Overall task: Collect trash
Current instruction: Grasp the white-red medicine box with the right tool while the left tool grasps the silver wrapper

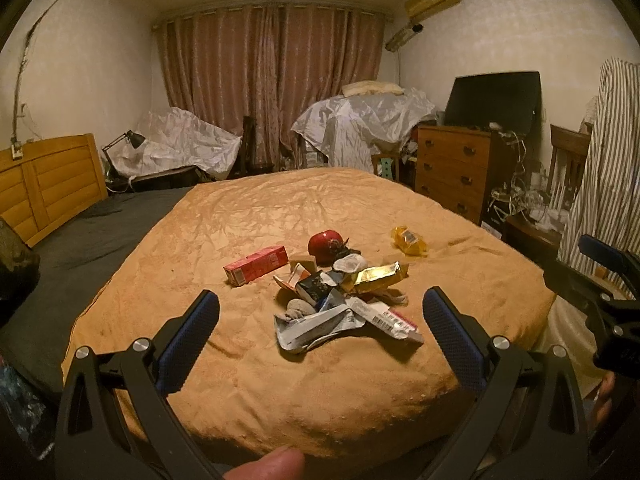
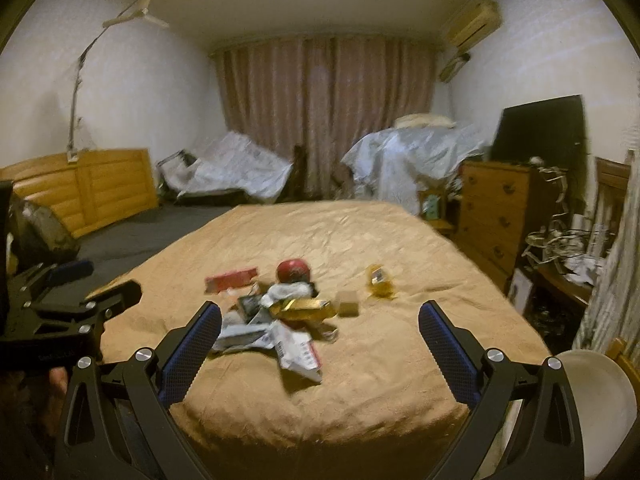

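Note:
A pile of trash lies on the tan bedspread (image 1: 280, 208): a pink carton (image 1: 256, 265), a red round item (image 1: 325, 244), a gold foil wrapper (image 1: 378, 276), a yellow wrapper (image 1: 409, 241) apart to the right, and white crumpled wrappers (image 1: 320, 324) nearest me. My left gripper (image 1: 320, 332) is open and empty, above the bed's near end, just short of the pile. My right gripper (image 2: 320, 344) is open and empty, also short of the pile (image 2: 280, 320). Each gripper shows at the other view's edge.
A white round bin (image 2: 596, 396) stands at the bed's near right corner. A wooden dresser (image 1: 452, 168) with a black screen stands right of the bed. A wooden headboard (image 1: 52, 184) and dark sheet lie left. Covered furniture and curtains stand at the back.

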`<state>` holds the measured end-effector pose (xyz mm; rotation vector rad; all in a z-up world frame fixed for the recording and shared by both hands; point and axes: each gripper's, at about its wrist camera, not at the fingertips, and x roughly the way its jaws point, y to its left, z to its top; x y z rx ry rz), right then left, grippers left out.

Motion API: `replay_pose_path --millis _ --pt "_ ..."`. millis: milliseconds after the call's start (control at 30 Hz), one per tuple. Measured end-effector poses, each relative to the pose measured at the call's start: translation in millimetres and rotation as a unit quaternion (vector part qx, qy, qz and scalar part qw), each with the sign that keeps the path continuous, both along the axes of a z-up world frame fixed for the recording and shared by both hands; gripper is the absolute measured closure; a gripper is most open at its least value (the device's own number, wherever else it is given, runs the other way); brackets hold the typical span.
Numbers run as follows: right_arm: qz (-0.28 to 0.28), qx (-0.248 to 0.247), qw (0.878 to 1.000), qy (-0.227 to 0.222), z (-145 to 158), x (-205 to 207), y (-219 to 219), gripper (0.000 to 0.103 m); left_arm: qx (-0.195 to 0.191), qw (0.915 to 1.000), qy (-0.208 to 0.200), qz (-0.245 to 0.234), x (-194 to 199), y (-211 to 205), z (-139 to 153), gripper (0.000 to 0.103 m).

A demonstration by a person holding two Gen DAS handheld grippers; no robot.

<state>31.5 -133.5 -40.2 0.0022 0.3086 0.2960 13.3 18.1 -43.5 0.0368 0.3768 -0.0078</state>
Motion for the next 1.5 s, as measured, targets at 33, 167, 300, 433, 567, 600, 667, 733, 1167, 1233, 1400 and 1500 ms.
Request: replay_pose_path --millis 33,167,300,433,567,600,667,733,1167,1233,1400,1500 --pt "0.013 -0.003 1.000 0.009 -3 4 1 0.004 0.007 0.9999 0.008 -0.014 7 5 -10 0.005" --pt "0.045 -0.030 0.997 0.057 -24 33 8 0.004 0.055 0.9964 0.056 -0.033 37 24 -46 0.005" --pt "0.094 -0.056 0.988 0.112 -50 72 19 0.004 0.060 0.9871 0.130 -0.073 72 48 -85 0.005" --pt "0.141 -0.032 0.970 0.193 -77 132 35 0.014 0.042 0.9790 0.176 -0.093 105 73 -108 0.005" --pt "0.153 -0.040 0.954 0.254 -105 189 50 0.021 0.050 0.9711 0.194 -0.129 129 78 -113 0.008" --pt "0.155 -0.047 0.949 0.270 -113 204 55 0.021 0.055 0.9676 0.201 -0.143 135 75 -112 0.011" --pt "0.158 -0.056 0.941 0.294 -128 227 67 0.021 0.068 0.9596 0.216 -0.167 149 71 -118 0.012" --pt "0.154 -0.073 0.936 0.309 -143 245 77 0.021 0.082 0.9554 0.230 -0.167 165 69 -127 0.012" --pt "0.126 -0.082 0.938 0.313 -172 254 60 0.049 0.030 0.9416 0.263 -0.208 196 53 -155 0.029" --pt "0.110 -0.074 0.939 0.318 -170 252 43 0.049 0.006 0.9263 0.272 -0.261 188 43 -155 0.046" --pt "0.092 -0.071 0.937 0.330 -176 249 17 0.045 -0.011 0.9089 0.274 -0.314 165 30 -145 0.050" --pt "0.099 -0.072 0.936 0.331 -176 248 10 0.040 -0.045 0.9197 0.242 -0.306 158 40 -125 0.050"
